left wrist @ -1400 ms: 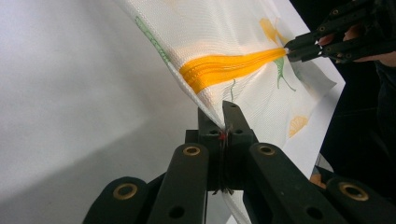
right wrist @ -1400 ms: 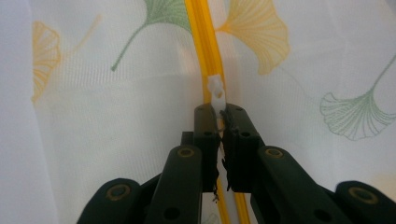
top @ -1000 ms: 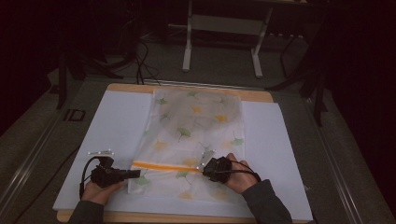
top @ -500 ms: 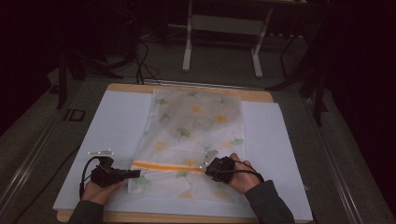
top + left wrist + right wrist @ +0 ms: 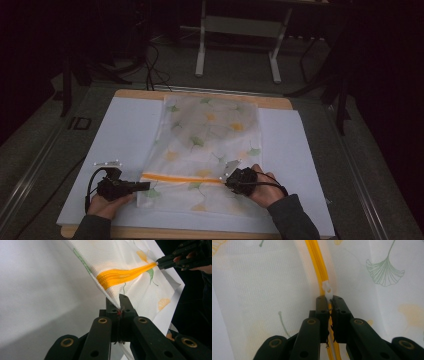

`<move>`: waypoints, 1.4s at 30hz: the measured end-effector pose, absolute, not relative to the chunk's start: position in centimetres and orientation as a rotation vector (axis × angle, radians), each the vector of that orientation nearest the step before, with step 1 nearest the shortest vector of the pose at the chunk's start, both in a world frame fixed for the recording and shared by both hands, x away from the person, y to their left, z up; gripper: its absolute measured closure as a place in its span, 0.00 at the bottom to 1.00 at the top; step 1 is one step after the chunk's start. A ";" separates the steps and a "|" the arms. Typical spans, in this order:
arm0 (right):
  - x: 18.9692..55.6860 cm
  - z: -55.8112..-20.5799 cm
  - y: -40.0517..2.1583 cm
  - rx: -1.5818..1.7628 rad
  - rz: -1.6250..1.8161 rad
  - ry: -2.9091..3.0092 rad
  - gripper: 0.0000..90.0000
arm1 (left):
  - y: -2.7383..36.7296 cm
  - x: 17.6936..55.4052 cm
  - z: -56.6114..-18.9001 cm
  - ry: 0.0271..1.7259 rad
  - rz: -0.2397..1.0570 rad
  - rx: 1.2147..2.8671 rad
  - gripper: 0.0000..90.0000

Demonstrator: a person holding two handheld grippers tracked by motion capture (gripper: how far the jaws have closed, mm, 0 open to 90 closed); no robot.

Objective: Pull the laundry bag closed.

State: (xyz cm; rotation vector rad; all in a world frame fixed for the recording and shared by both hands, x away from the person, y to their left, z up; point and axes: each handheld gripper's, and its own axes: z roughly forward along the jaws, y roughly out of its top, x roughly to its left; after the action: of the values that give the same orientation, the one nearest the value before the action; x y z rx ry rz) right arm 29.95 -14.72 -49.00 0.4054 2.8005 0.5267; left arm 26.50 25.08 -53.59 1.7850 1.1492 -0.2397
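Both grippers are clamped tight, and the job in hand looks like working the zip of a white see-through mesh bag (image 5: 205, 150) printed with green and yellow leaves, which lies flat in the middle of the white surface (image 5: 125, 130). Its orange zip (image 5: 180, 178) runs across the bag near the person's end. At the zip's left end, the left gripper (image 5: 146, 186) pinches the bag's edge just below the orange strip, and in the left gripper view (image 5: 119, 305) the cloth is squeezed between the black jaws and lifted a little. Along the zip to the right, the right gripper (image 5: 226, 181) has its jaws closed on the small white zip pull (image 5: 327, 291). The next move, I think, calls for the right one to slide the pull along the zip while the left keeps the cloth stretched, so the zip does not bunch up. Each hand lies low on the surface beside the zip, with the two grippers pointing toward each other.
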 end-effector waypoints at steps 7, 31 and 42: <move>30.0 -49.0 -15.2 0.414 0.516 2.803 0.94 | 25.1 26.5 -53.6 1.150 -0.240 1.784 0.99; 29.9 -49.0 -16.3 0.405 0.480 2.816 0.94 | 25.2 26.5 -53.6 1.157 -0.239 1.786 0.99; 29.9 -49.1 -17.2 0.425 0.472 2.821 0.94 | 25.3 26.5 -53.6 1.157 -0.239 1.784 0.99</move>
State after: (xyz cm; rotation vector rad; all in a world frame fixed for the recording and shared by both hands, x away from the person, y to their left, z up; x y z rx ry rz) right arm 29.90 -17.21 -49.09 0.4253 2.8208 0.4724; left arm 26.45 25.25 -53.59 1.7842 1.1567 -0.2391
